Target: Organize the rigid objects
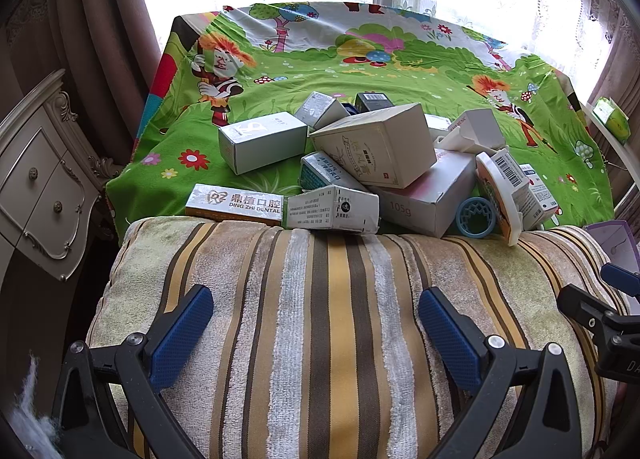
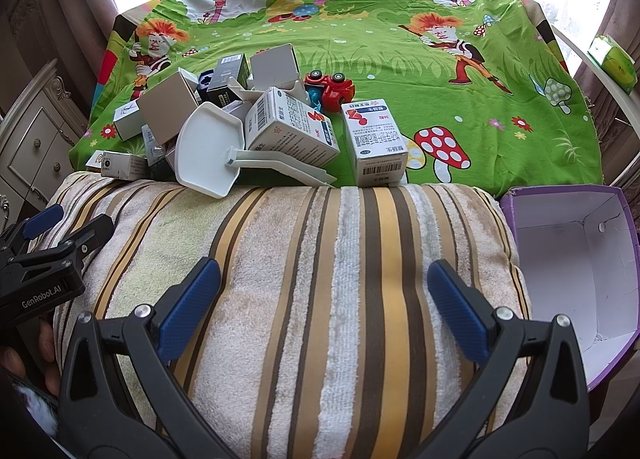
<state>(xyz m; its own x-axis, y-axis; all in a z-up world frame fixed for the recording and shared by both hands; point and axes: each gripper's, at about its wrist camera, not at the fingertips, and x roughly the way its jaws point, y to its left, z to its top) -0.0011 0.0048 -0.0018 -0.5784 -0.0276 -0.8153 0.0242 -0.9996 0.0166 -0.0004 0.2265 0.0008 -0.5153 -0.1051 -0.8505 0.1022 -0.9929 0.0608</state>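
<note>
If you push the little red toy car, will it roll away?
Probably not yet: the red toy car seems tipped over, wheels showing on top, so it would likely slide. Set upright, it may well roll across the green cloth. It looks like hard plastic, likely light and stiff.

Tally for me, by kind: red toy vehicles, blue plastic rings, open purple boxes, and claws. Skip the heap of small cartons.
Red toy vehicle: 1
Blue plastic ring: 1
Open purple box: 1
Claws: 2, the left claw and the right claw, both open
Total: 5
</note>
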